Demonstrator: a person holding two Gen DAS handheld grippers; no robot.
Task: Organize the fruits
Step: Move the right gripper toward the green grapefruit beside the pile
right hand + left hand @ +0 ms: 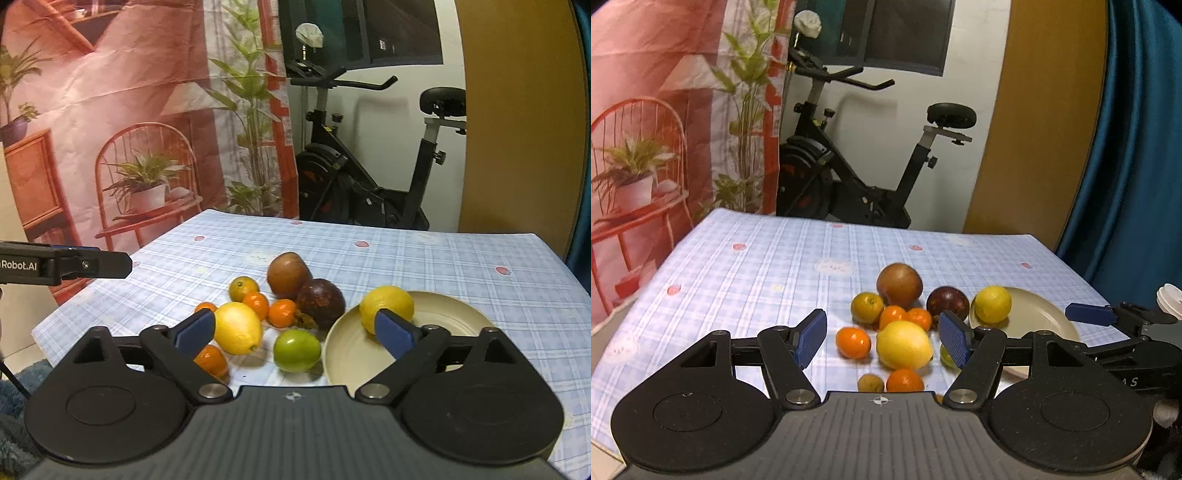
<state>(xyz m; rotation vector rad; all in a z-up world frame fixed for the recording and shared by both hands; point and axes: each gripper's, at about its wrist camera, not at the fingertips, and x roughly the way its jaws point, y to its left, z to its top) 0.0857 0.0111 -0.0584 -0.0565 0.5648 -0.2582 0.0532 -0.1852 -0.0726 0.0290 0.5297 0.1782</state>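
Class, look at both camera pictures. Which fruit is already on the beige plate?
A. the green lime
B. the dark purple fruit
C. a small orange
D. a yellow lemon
D: one lemon sits on the far part of the plate, while the lime, the purple fruit and the oranges lie on the tablecloth.

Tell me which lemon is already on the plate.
The lemon at the plate's far rim is on it. The other lemon lies on the cloth among the oranges, left of the plate.
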